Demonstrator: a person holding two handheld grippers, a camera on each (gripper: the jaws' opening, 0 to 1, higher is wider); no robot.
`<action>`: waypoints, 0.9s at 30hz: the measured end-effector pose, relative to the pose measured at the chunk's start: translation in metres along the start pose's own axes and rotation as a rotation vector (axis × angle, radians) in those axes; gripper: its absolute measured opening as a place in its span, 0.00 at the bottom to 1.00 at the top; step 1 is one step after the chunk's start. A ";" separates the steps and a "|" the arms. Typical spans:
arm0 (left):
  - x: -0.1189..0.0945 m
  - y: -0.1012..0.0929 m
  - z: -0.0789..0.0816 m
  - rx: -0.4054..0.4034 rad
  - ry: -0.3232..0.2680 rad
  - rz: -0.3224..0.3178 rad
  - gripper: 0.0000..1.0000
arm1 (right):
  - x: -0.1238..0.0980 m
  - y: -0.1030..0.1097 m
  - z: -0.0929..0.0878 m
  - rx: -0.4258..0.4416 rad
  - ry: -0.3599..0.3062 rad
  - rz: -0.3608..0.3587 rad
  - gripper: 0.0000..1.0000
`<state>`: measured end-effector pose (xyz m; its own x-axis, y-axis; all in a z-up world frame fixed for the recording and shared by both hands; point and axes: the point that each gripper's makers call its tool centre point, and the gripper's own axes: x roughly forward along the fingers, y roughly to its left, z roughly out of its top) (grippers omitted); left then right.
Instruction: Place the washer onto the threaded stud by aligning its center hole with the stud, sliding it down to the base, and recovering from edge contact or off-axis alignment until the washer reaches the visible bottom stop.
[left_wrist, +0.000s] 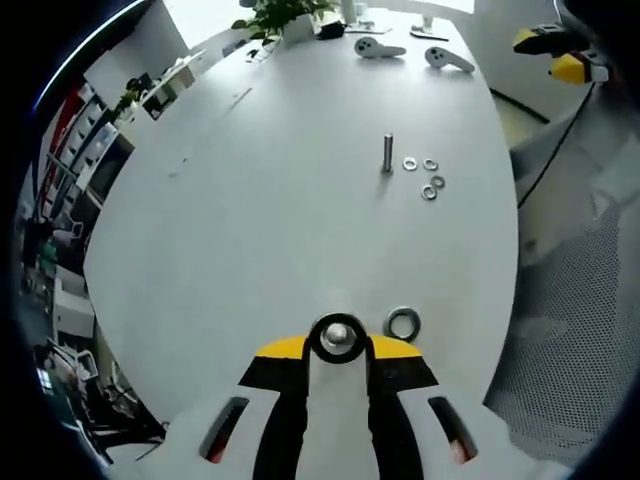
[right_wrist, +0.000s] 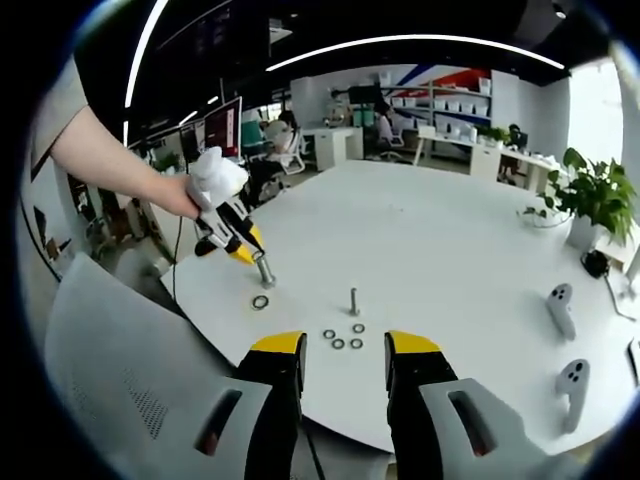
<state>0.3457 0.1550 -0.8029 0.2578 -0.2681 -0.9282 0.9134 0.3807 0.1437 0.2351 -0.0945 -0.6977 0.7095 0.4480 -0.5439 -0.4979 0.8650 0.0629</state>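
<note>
4 small washers (left_wrist: 423, 176) are seen clustered on the white table (left_wrist: 280, 220) just beside a threaded stud (left_wrist: 387, 153) that stands upright and apart from them; in the right gripper view the same cluster (right_wrist: 343, 337) lies just in front of the stud (right_wrist: 353, 300). 1 larger washer (left_wrist: 402, 323) is laid flat near the table edge, just beside the left gripper (left_wrist: 338, 340), whose jaws are closed together on a second stud (left_wrist: 337, 336), viewed end-on. In the right gripper view this left gripper (right_wrist: 240, 243) is held by a gloved hand (right_wrist: 214, 180), the held stud (right_wrist: 265, 270) is pointed down at the table, and the larger washer (right_wrist: 260, 302) is seen just beside its tip. The right gripper (right_wrist: 344, 362) is held with jaws apart and nothing between them, short of the near table edge. 2 grey controllers (right_wrist: 563, 340) are laid well apart from the work on the right of that view, and a potted plant (right_wrist: 590, 205) is set near the far edge. Open tabletop is left all around the upright stud. Desks and a seated person are seen beyond the table.
</note>
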 end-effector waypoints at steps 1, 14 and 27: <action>0.001 0.000 0.000 0.001 0.005 -0.001 0.19 | 0.000 0.000 0.000 0.000 0.001 0.000 0.33; 0.011 -0.002 -0.005 0.011 0.037 -0.022 0.19 | 0.000 -0.001 0.000 -0.001 0.000 -0.003 0.33; 0.020 -0.006 -0.008 -0.012 0.056 -0.041 0.19 | 0.000 -0.001 -0.001 -0.002 0.005 -0.006 0.33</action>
<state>0.3431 0.1548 -0.8249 0.2020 -0.2336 -0.9511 0.9187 0.3816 0.1014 0.2351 -0.0953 -0.6989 0.7099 0.4417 -0.5485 -0.4946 0.8672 0.0583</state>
